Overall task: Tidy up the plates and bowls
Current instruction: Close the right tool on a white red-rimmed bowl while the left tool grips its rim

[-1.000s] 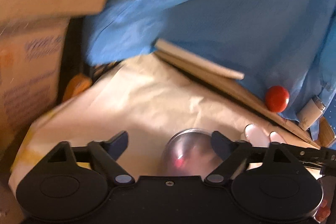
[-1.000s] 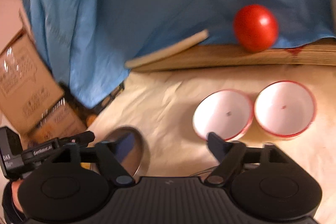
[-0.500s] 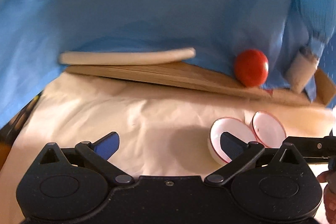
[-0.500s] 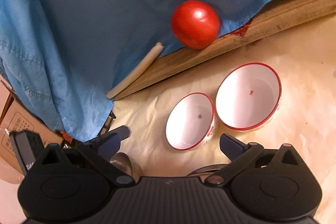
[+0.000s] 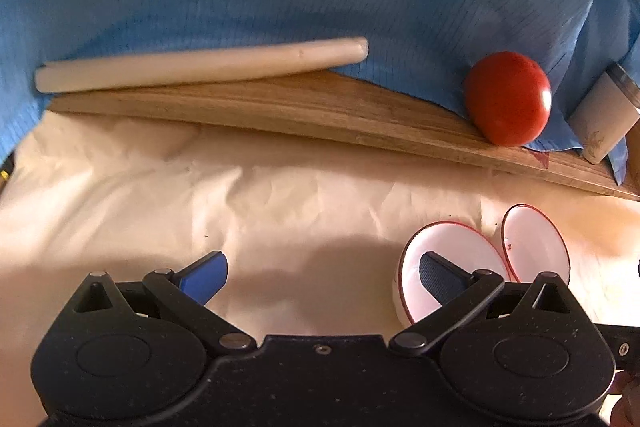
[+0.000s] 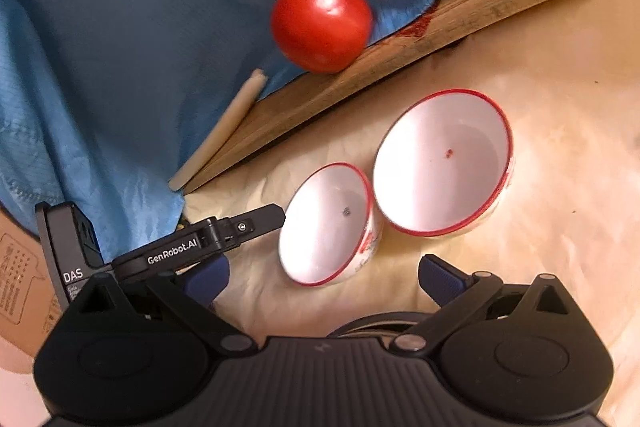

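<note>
Hovering low over the cream paper sheet [image 5: 280, 195], the left gripper [image 5: 320, 273] is holding its fingers spread wide with nothing between them. Its right fingertip [image 5: 438, 273] is showing in front of the smaller bowl [image 5: 444, 247], though whether it is touching the bowl is not clear. The right gripper [image 6: 322, 275] is likewise standing wide apart and gripping nothing, its opening facing the smaller bowl [image 6: 326, 223] just ahead. A dark curved rim [image 6: 376, 323] is peeking out just in front of that gripper's body; what it belongs to cannot be made out.

Taking the smaller bowl as the landmark: it is sitting upright on the paper, white inside with a red rim. The larger bowl [image 6: 442, 161] of the same pattern is standing directly to its right, their rims touching or nearly so; in the left view the larger bowl [image 5: 534, 247] is showing partly behind it. Beyond both bowls a wooden board [image 6: 400, 67] is running along the far edge of the paper. A red tomato [image 6: 322, 23] is resting on the board behind the bowls, against the blue cloth [image 6: 140, 7] draped at the back. Farther left of the bowls, a pale rod [image 5: 200, 63] is lying along the board. To the right of the tomato a cream cylinder [image 5: 604, 115] is leaning tilted on the board.
</note>
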`<move>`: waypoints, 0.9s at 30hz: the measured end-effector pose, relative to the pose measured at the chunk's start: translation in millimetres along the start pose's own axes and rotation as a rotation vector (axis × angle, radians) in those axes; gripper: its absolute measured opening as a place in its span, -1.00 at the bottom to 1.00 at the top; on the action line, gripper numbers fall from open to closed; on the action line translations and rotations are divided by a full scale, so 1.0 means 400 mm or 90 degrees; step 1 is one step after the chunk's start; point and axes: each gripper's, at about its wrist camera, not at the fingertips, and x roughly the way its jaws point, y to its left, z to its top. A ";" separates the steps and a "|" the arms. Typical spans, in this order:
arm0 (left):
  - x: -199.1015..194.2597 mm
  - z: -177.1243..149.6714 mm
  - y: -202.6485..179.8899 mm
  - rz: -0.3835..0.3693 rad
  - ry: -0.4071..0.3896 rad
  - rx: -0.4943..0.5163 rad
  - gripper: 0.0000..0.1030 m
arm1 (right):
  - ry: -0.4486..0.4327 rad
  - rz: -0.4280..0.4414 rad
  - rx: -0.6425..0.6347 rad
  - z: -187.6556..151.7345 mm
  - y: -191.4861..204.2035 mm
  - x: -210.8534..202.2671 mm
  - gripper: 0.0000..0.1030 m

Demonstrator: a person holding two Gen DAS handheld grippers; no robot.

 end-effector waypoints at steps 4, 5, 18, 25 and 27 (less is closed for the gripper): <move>0.021 0.000 -0.008 0.000 0.010 -0.002 0.98 | -0.012 -0.025 0.006 -0.006 -0.003 0.008 1.00; 0.025 0.001 -0.009 0.001 0.012 -0.003 0.98 | -0.013 -0.028 0.007 -0.008 -0.003 0.012 0.99; 0.051 -0.001 -0.027 -0.008 0.021 0.011 0.58 | -0.043 -0.006 0.046 -0.023 -0.030 0.032 0.35; 0.044 -0.004 -0.026 -0.073 0.024 -0.003 -0.24 | -0.048 0.008 0.062 -0.029 -0.058 0.035 -0.17; 0.044 -0.007 -0.031 -0.081 0.025 0.001 -0.42 | -0.051 0.006 0.063 -0.030 -0.059 0.035 -0.21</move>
